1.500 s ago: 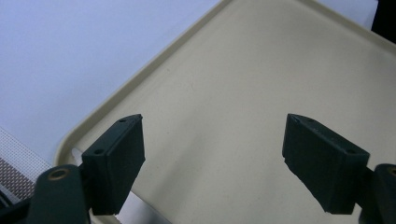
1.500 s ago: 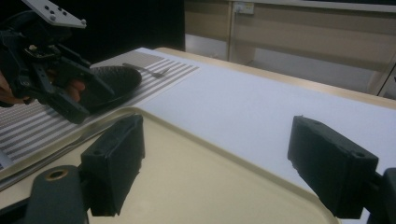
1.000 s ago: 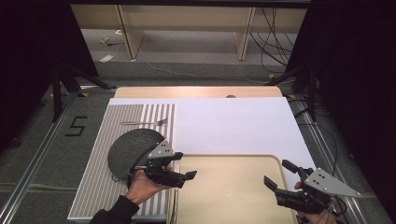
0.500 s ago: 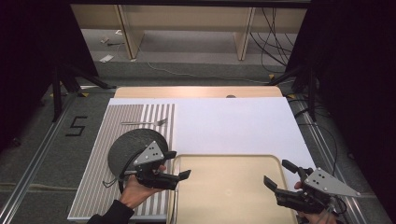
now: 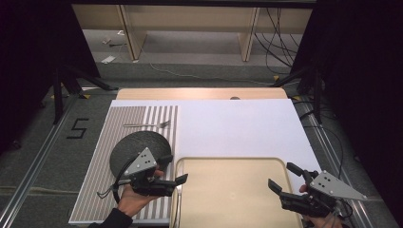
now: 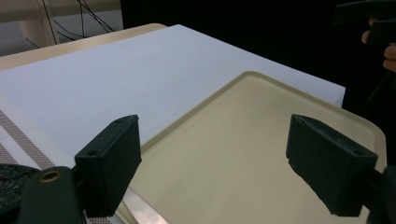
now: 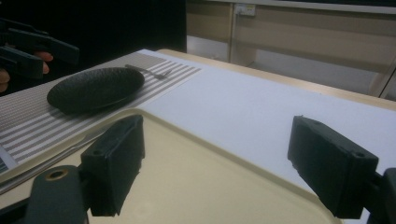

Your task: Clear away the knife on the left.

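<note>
Right now the beige tray (image 5: pixel 233 190) sits at the near edge of the bench (image 5: pixel 237 123) with nothing in it. Left gripper (image 5: pixel 177 176) and right gripper (image 5: pixel 281 178) hover at its two sides, jaws wide apart, holding nothing. Left of the tray, a black plate (image 5: pixel 130 145) and fork (image 5: pixel 147 125) lie on a striped mat (image 5: pixel 95 190).

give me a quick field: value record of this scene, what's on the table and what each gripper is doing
surface: white sheet on the table
placemat: striped placemat at left
plate: black plate on the placemat
fork: fork beyond the plate, on the placemat
knife: knife between placemat and tray
tray: beige tray, nothing on it
left gripper: left gripper open, by the tray's left edge, holding nothing
right gripper: right gripper open, at the tray's right edge, holding nothing
</note>
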`<state>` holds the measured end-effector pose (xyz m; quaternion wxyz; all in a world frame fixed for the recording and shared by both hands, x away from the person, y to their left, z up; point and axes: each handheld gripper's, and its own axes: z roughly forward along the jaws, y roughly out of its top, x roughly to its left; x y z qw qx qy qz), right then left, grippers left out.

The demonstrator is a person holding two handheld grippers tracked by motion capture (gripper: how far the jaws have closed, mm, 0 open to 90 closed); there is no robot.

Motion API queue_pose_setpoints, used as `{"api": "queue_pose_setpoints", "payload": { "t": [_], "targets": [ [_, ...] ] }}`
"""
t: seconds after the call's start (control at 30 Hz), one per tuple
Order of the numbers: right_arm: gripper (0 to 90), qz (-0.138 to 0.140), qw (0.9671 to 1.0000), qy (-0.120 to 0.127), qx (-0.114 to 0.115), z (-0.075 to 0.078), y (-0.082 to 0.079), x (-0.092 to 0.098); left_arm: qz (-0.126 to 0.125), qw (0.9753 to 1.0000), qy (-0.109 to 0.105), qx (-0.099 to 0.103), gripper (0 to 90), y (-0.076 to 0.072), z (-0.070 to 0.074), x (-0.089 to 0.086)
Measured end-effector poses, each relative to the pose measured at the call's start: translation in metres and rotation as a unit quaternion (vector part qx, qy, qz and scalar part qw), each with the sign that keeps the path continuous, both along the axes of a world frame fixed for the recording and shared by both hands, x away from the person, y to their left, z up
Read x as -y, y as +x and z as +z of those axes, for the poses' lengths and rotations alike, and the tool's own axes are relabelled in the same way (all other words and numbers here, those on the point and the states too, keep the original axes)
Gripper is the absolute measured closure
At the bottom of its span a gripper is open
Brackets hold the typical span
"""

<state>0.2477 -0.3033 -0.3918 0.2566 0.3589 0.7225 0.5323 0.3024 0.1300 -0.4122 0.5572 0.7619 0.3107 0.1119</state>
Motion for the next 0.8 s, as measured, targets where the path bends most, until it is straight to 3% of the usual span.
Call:
{"api": "queue_pose_setpoints", "payload": {
  "t": [0.23, 0.8],
  "targets": [
    [19.4, 0.003, 1.0000, 0.001, -0.003, -0.0003, 0.0003, 0.0000, 0.008, 0.9998, -0.015, 0.003, 17.6, -0.0014, 0.0017, -0.0067],
    [19.3, 0.005, 1.0000, 0.001, -0.003, -0.0004, 0.0007, -0.0006, 0.006, 0.9999, -0.013, -0.001, 17.6, -0.0022, 0.0009, -0.0057]
  ]
}}
